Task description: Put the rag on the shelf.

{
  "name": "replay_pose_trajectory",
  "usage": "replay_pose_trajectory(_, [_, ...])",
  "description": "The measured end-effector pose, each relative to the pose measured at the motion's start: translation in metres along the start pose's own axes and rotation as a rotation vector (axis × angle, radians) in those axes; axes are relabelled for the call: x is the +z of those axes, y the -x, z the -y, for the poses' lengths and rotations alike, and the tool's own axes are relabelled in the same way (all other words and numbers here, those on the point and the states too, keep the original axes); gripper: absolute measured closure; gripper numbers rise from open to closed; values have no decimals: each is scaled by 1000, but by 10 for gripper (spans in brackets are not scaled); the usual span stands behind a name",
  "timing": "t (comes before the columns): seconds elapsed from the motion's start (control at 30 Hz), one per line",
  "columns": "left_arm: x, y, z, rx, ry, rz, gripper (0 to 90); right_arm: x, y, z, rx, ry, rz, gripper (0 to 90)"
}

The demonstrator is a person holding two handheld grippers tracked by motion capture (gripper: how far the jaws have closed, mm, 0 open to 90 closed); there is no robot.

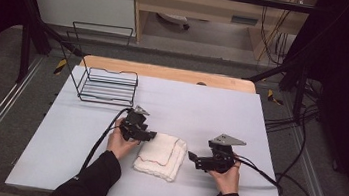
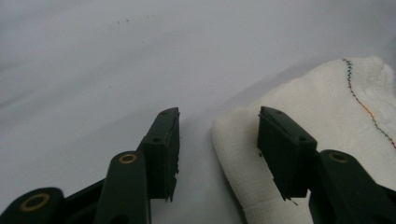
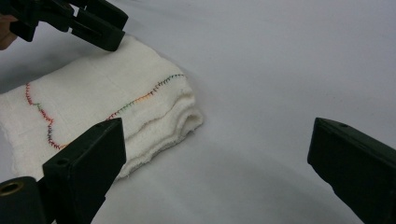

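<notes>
A folded white cloth (image 1: 161,155) with a multicoloured stitched line lies on the table near its front middle. My left gripper (image 1: 149,136) is at the cloth's left far corner. In the left gripper view the jaws (image 2: 219,112) stand partly apart, with the cloth's (image 2: 336,107) corner between them and the right jaw over the fabric, and no pad presses on it. My right gripper (image 1: 190,157) is just right of the cloth, pointing toward it. Its jaws (image 3: 217,126) stand wide apart with bare table between them. The cloth (image 3: 102,93) lies to their left, with the left gripper (image 3: 88,21) at its far end.
A black wire basket (image 1: 106,85) stands at the back left of the white table (image 1: 211,107). A wooden strip (image 1: 165,72) runs along the far edge. Black cables (image 1: 283,184) trail off the table's right side. A wire frame (image 1: 102,31) stands on the floor beyond.
</notes>
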State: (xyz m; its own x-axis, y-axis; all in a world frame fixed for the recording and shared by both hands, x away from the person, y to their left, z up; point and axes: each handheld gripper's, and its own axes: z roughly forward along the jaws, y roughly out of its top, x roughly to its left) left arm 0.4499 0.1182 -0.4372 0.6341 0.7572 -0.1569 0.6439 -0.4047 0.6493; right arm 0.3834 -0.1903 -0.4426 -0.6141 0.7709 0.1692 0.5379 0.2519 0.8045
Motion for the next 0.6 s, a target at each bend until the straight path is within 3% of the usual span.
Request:
replay_pose_trajectory(0.27, [4,2,1,-6,-13,25,651,2,0,0,15,2,-9,85])
replay_pose_trajectory(0.6, [6,11,3,18,-7,10,748,11,1,-6,66,12,-17,120])
